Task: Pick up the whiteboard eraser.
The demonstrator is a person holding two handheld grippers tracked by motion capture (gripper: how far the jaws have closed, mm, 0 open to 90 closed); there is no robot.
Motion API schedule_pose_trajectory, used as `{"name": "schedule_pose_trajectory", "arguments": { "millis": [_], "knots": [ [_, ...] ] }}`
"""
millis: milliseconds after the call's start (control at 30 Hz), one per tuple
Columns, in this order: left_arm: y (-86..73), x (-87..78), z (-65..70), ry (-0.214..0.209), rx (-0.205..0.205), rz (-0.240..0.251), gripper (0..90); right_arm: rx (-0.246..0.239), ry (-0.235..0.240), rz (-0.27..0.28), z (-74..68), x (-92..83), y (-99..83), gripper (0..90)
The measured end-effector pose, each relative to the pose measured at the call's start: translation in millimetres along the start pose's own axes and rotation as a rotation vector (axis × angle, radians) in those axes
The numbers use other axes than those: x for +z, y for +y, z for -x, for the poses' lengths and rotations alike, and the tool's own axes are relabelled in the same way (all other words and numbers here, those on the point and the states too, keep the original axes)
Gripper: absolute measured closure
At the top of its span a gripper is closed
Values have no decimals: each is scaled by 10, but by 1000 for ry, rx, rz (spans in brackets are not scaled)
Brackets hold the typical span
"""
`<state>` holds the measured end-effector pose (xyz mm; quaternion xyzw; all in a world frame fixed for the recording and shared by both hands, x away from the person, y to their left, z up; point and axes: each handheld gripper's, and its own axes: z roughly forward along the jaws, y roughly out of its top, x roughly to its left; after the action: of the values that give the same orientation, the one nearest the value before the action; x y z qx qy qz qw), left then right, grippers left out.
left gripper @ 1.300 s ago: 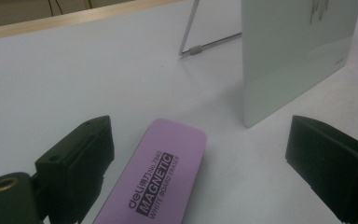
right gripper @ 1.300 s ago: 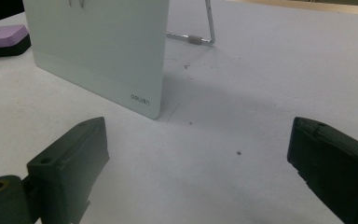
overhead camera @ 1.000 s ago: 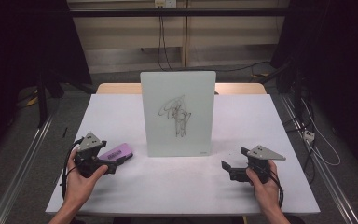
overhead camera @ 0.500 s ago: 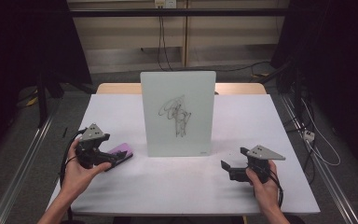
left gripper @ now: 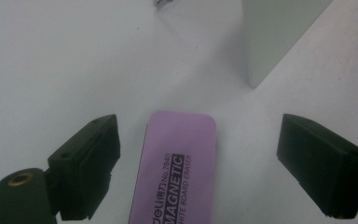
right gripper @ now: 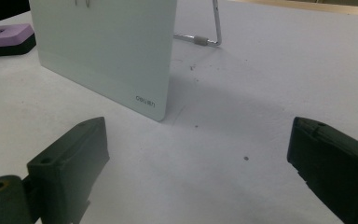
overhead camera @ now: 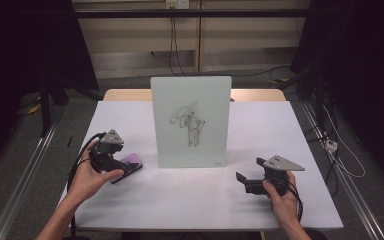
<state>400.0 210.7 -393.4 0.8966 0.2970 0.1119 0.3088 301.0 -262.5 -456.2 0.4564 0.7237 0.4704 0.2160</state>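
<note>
A purple whiteboard eraser (overhead camera: 131, 163) lies flat on the white table, left of a standing whiteboard (overhead camera: 190, 120) with a black scribble on it. My left gripper (overhead camera: 122, 167) reaches over the eraser's near end. In the left gripper view the eraser (left gripper: 177, 168) lies between the two jaws of the left gripper (left gripper: 200, 128), with a gap on each side. Those jaws have just been closing and touch nothing. My right gripper (overhead camera: 241, 179) rests near the table's front right, open and empty, and the right gripper (right gripper: 196, 163) faces the whiteboard (right gripper: 107, 46).
The whiteboard's wire stand (right gripper: 214, 28) sticks out behind it on the table (overhead camera: 190, 200). The eraser (right gripper: 4, 35) shows at the far left of the right gripper view. The whiteboard's edge (left gripper: 279, 32) stands just beyond the eraser. Dark floor and cables surround the table.
My left hand has moved forward and slightly right, bringing its gripper over the eraser's near end. The eraser, the whiteboard and the right hand have stayed in place.
</note>
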Motion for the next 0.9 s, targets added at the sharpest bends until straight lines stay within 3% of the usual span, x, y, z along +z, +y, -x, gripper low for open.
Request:
{"name": "schedule_pose_trajectory", "arguments": {
  "millis": [133,200,467,667,900],
  "knots": [
    [-21,39,-22,-31,-7,-34,178,7,0,0,8,-11,-2,53],
    [-39,47,-30,-25,9,-56,199,7,-3,2,14,-14,-1,53],
    [-127,54,-145,-27,-4,-78,243,-4,-1,-5,-27,9,12,53],
    [-208,162,-192,-53,-6,-118,278,-7,-1,-4,-24,18,15,53],
    [-213,251,-177,-62,33,-154,342,-10,2,-7,-25,15,10,53]
  ]
}}
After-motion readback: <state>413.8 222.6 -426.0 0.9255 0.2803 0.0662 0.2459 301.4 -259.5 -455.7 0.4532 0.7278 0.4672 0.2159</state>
